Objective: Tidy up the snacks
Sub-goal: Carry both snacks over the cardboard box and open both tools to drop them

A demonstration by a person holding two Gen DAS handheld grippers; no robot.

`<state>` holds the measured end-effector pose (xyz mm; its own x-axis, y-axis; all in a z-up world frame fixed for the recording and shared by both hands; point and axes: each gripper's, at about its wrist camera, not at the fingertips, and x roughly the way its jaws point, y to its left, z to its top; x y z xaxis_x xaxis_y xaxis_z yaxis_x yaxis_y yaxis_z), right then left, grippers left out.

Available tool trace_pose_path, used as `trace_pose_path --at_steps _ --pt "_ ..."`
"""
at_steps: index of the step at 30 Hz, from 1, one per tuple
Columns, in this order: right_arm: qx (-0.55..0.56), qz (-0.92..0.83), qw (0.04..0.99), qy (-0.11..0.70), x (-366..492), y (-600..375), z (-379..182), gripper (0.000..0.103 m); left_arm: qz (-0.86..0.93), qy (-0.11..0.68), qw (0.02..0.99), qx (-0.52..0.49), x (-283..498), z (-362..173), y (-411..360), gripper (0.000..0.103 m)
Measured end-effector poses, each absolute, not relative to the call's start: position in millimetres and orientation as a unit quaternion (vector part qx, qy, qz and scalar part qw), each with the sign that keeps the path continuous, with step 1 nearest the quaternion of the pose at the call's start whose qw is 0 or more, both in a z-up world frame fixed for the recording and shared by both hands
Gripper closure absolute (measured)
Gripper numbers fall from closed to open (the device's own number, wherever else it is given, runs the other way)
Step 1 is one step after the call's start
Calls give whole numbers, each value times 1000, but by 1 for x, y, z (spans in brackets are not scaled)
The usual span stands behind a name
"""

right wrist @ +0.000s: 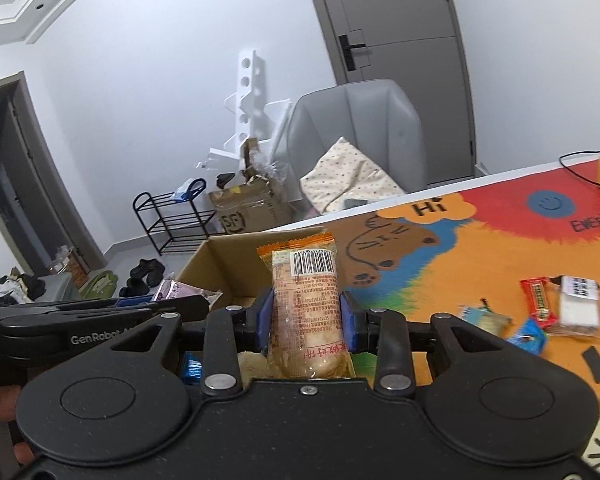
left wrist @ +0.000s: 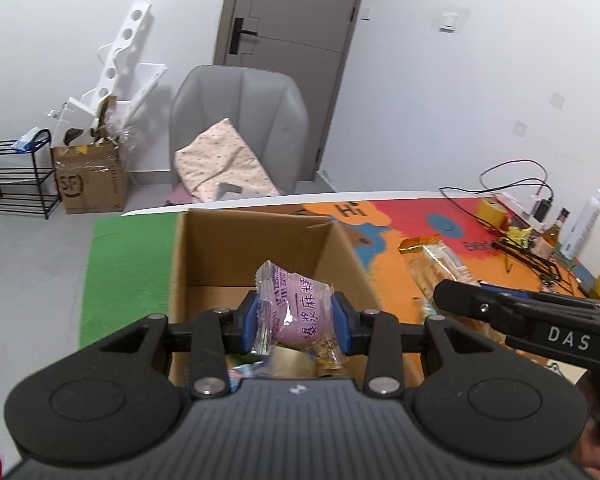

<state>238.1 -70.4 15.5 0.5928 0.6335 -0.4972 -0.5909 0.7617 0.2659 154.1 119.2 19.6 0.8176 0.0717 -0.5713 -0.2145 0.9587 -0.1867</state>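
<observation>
My left gripper (left wrist: pixel 296 318) is shut on a purple snack packet (left wrist: pixel 296 312), held over the open cardboard box (left wrist: pixel 256 248). Several wrapped snacks lie at the box bottom under it. My right gripper (right wrist: pixel 306 316) is shut on a long orange cracker packet (right wrist: pixel 306 300) that stands upright between the blue pads, near the box's (right wrist: pixel 236 264) right wall. The left view shows the right gripper (left wrist: pixel 452 292) beside the box with the cracker packet (left wrist: pixel 432 264). The right view shows the left gripper (right wrist: pixel 172 304) with the purple packet (right wrist: pixel 180 290).
Several small wrapped snacks (right wrist: pixel 540 308) lie on the colourful mat (right wrist: pixel 480 248) to the right. A tape roll (left wrist: pixel 491 210), bottles (left wrist: pixel 552 236) and cables sit at the table's far right. Beyond the table stand a grey chair (left wrist: pixel 240 120), a carton and a black rack.
</observation>
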Motion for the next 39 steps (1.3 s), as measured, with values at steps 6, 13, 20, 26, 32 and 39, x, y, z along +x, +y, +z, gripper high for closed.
trace_pose_path --at_steps 6,13,20,26,32,39 --pt "26 354 886 299 240 -47 13 70 78 300 942 -129 163 10 133 66" --pt "25 356 882 309 250 -30 9 70 93 292 942 -135 165 10 144 62" --pt "18 360 878 315 257 -11 7 70 96 290 940 -154 153 13 152 55" --pt "11 377 874 307 259 7 8 70 110 279 941 -155 142 17 162 44" --pt "-10 377 882 282 249 12 15 44 116 281 939 -162 134 16 167 40" --pt "-6 343 896 283 248 -21 16 33 107 272 944 -153 132 20 154 25"
